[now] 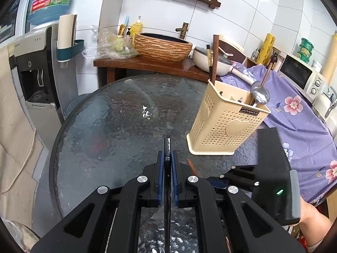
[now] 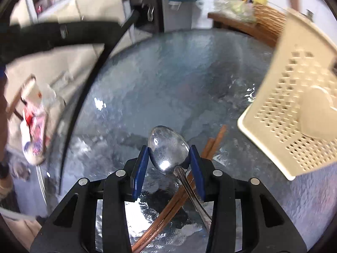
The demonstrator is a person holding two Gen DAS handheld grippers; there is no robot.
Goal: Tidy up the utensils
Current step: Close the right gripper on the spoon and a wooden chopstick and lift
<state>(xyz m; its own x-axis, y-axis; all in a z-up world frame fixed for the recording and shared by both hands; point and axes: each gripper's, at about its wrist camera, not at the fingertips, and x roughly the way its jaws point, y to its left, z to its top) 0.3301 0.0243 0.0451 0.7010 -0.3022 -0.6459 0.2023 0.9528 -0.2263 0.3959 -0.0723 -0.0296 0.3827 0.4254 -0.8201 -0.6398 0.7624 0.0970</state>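
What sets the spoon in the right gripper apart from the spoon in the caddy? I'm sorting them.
The held spoon is gripped by its bowl between the right gripper's fingers; the caddy spoon stands bowl-up in the beige caddy. The held spoon's handle is metal; the caddy spoon's looks brown. Both have shiny metal bowls.

A round tabletop (image 1: 118,113) of dark, rippled glass with a black rim carried the things. A beige perforated utensil holder (image 1: 223,126) stood on it toward its right side. Copper-coloured chopsticks (image 2: 181,196) lay on the glass just beside the holder's base.
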